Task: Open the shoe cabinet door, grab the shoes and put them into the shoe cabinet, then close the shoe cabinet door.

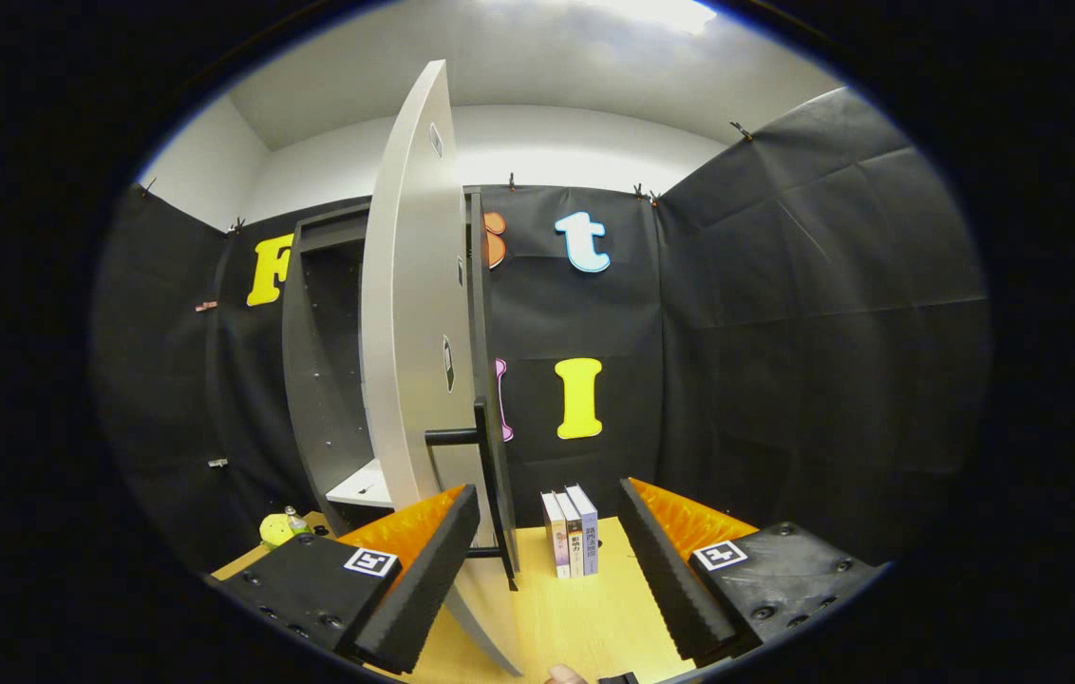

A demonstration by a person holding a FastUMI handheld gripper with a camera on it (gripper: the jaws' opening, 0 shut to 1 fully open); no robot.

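The grey shoe cabinet stands on the wooden table against the back wall. Its pale door is swung wide, edge-on toward me, and its lower part rises between my fingers. A long dark bar handle runs down the door's outer face, just ahead of my fingers. Inside the cabinet a white shelf shows low down. My gripper is open, one finger on each side of the door's lower edge, neither pressing on it. No shoes can be made out.
Three upright books stand on the table just right of the door. A small yellow-green object lies left of the cabinet. Part of a hand shows at the table's near edge.
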